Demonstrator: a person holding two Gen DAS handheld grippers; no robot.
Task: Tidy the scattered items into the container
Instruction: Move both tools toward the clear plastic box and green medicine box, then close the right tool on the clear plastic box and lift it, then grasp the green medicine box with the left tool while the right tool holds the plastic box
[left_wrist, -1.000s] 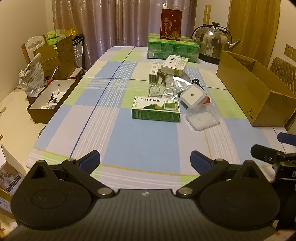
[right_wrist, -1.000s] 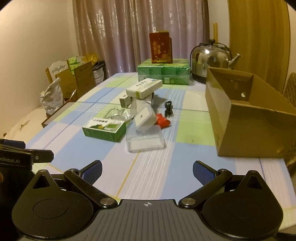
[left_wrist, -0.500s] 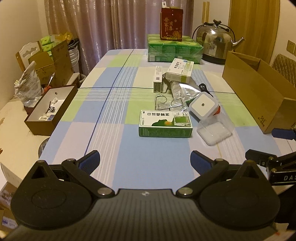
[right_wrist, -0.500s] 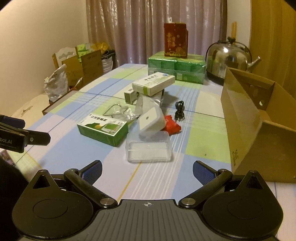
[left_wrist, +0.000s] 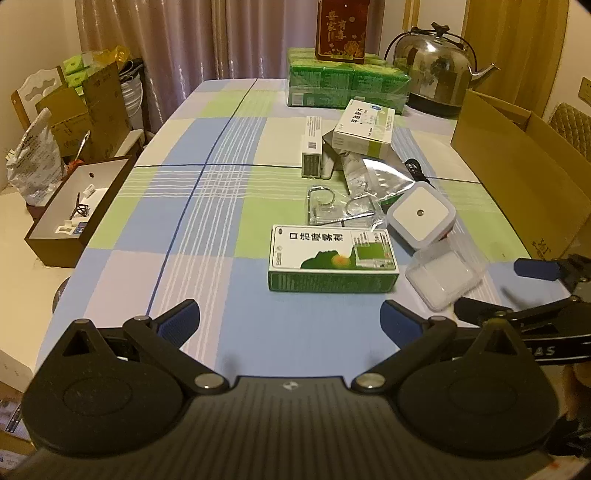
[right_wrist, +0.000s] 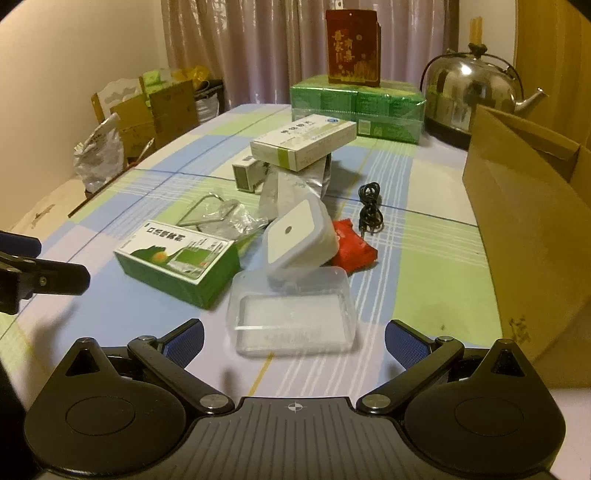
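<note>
Right gripper (right_wrist: 293, 336), jaws spread and empty, faces the clear plastic box (right_wrist: 293, 308) directly ahead, long axis crosswise; left gripper (left_wrist: 290, 319), likewise spread, is farther.

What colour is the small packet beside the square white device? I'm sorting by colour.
Red. The packet shows best in the right wrist view, beside the white device.

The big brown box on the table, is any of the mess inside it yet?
Not that I can see. The brown cardboard box shows only its walls. Both the left gripper and right gripper are open, holding nothing. Still out: the green medicine carton, clear plastic tub, white square device, red packet and black cable.
</note>
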